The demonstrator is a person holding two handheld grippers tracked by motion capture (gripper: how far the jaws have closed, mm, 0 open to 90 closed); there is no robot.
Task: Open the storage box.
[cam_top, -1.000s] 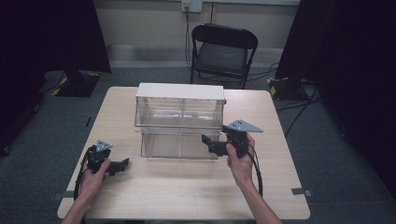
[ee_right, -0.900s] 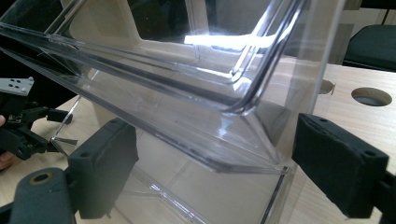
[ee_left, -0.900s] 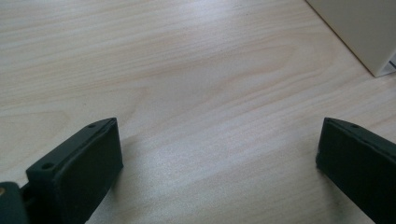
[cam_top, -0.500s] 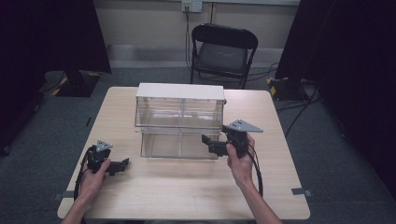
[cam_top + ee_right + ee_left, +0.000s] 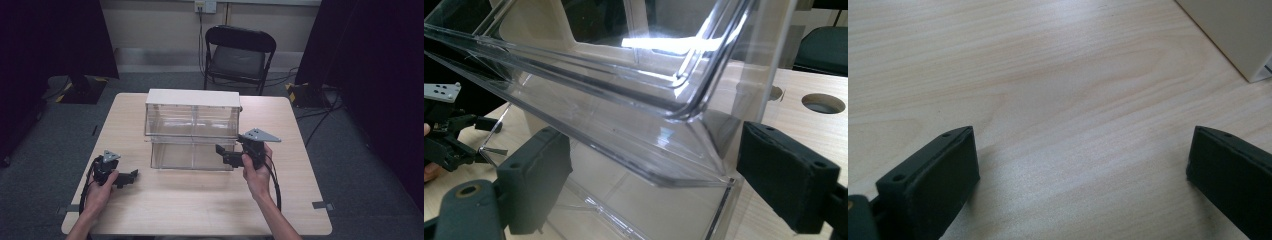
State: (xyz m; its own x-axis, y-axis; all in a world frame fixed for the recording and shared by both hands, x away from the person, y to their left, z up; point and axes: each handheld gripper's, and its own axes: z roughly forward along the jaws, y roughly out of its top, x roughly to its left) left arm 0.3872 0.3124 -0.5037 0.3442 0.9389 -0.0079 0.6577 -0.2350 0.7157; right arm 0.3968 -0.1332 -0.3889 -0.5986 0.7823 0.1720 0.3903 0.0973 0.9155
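Right tongs (image 5: pixel 221 153) spread wide, straddling the front right corner of the clear plastic two-tier drawer box (image 5: pixel 192 131), apparently lining up a grip. Left tongs (image 5: pixel 131 176) also agape, empty, parked low on the pale wooden tabletop (image 5: pixel 200 200), box off to their right.

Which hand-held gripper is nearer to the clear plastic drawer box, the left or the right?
The right. The right hand-held gripper is open at the front right corner of the clear plastic drawer box. The left hand-held gripper is open low over the table, apart from the box.
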